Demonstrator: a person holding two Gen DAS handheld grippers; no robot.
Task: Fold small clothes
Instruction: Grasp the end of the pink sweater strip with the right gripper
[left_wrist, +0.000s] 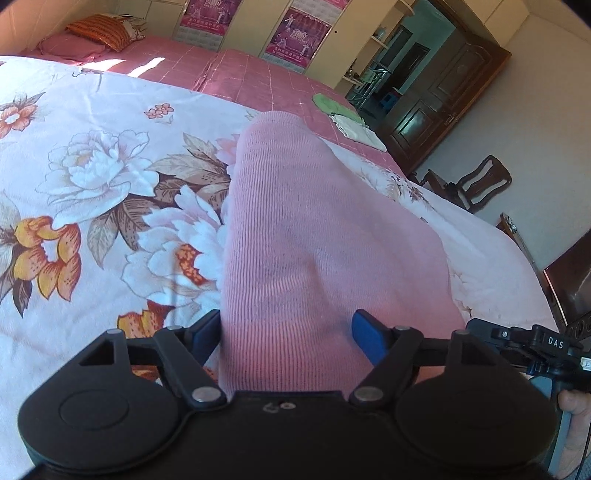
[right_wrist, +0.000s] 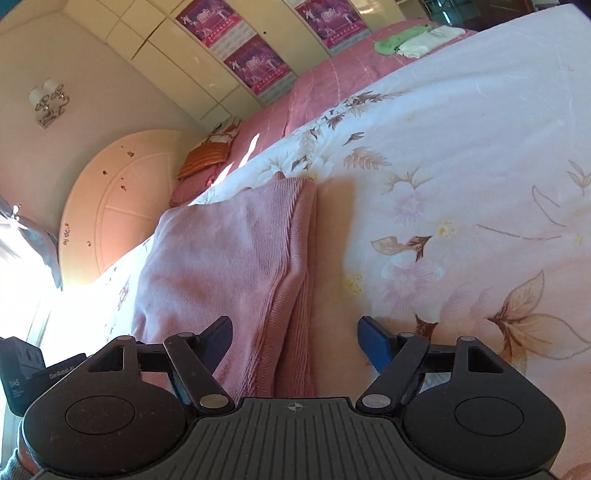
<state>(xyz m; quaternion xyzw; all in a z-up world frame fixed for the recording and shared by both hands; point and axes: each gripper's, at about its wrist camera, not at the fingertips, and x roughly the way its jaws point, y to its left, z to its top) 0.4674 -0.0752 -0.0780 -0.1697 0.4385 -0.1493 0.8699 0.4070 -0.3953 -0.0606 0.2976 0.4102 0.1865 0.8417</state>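
Pink knit garment (right_wrist: 236, 266) lies folded on the floral quilt (right_wrist: 461, 155), near edge under me. Left gripper (left_wrist: 288, 332) and right gripper (right_wrist: 295, 339) both spread wide, gripping nothing. Soft, light, limp; layers will probably slide, so pinch the stacked right edge. Plenty of bare quilt right and far.

One pink knitted garment (left_wrist: 314, 229) on one floral quilt (left_wrist: 92, 166). Two small folded cloths, green (left_wrist: 334, 105) and white (left_wrist: 356, 129). Two purple posters (left_wrist: 301, 37), one wooden chair (left_wrist: 476, 184).
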